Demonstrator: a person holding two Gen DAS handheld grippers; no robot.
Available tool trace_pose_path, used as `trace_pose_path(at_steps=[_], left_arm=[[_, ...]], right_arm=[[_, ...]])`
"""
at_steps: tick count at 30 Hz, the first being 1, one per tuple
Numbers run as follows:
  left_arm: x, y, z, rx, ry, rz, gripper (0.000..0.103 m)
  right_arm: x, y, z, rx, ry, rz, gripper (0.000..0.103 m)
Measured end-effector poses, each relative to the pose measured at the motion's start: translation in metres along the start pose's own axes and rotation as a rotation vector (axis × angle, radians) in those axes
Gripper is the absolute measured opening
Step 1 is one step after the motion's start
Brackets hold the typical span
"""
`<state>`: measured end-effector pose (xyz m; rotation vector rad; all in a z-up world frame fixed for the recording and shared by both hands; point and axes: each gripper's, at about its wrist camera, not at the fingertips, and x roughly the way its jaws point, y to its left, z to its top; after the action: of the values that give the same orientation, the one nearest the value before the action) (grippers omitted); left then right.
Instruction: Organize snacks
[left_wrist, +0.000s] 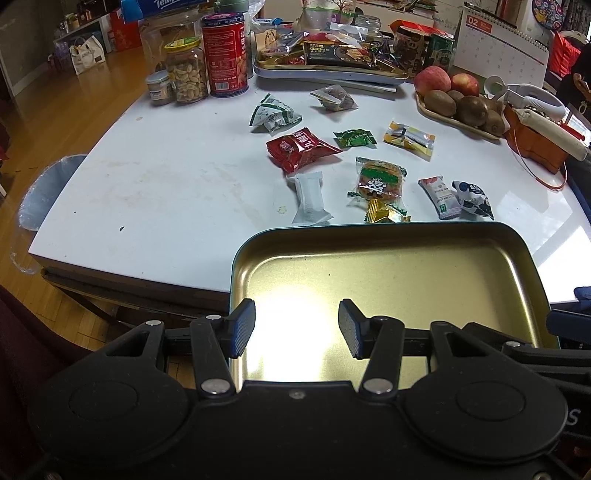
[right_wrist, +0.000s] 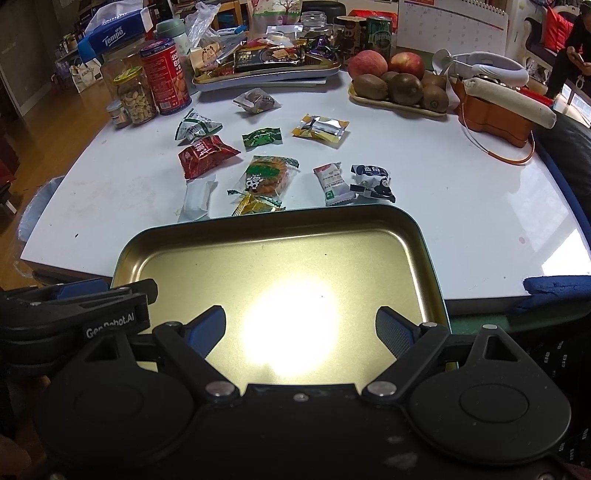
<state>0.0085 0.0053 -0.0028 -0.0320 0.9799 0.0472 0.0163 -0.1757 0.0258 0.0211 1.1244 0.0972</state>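
Note:
An empty gold metal tray (left_wrist: 517, 269) (right_wrist: 417, 236) lies at the near edge of the white table (left_wrist: 166, 192) (right_wrist: 461, 192). Beyond it lie several wrapped snacks: a red packet (left_wrist: 299, 149) (right_wrist: 205, 155), a white bar (left_wrist: 308, 199) (right_wrist: 197, 197), a green-and-orange cookie pack (left_wrist: 380, 181) (right_wrist: 267, 175), a yellow packet (left_wrist: 408, 139) (right_wrist: 320, 129), a small green candy (left_wrist: 354, 138) (right_wrist: 262, 137). My left gripper (left_wrist: 297, 328) is open and empty above the tray's near side. My right gripper (right_wrist: 301, 330) is open and empty there too. The left gripper shows in the right wrist view at left (right_wrist: 74, 306).
A second tray full of snacks (left_wrist: 332, 68) (right_wrist: 266, 74) stands at the back. Jars and a red can (left_wrist: 224, 55) (right_wrist: 166, 77) stand back left. A fruit plate (left_wrist: 461, 99) (right_wrist: 399, 88) and an orange box (left_wrist: 535, 144) (right_wrist: 495, 118) are at the right.

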Motion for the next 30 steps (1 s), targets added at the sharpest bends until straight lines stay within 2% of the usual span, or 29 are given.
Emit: trace_pose_path(at_steps=[4,12,22,30], left_arm=[[0.004,0.003,0.0,-0.006,0.016,-0.015,0.057],[0.006,0.005,0.015,0.014,0.023,-0.054,0.057],[0.027,0.021,0.062,0.001,0.03,-0.09,0.057],[0.048,0.031,0.097,-0.02,0.037,-0.1,0.057]], right_arm=[[0.004,0.0,0.0,0.007,0.036,0.003,0.093],[-0.001,-0.021,0.023,0.083,0.007,-0.015,0.093],[0.014,-0.04,0.071,0.118,-0.001,-0.046,0.093],[0.034,-0.045,0.096,0.112,0.004,-0.072,0.093]])
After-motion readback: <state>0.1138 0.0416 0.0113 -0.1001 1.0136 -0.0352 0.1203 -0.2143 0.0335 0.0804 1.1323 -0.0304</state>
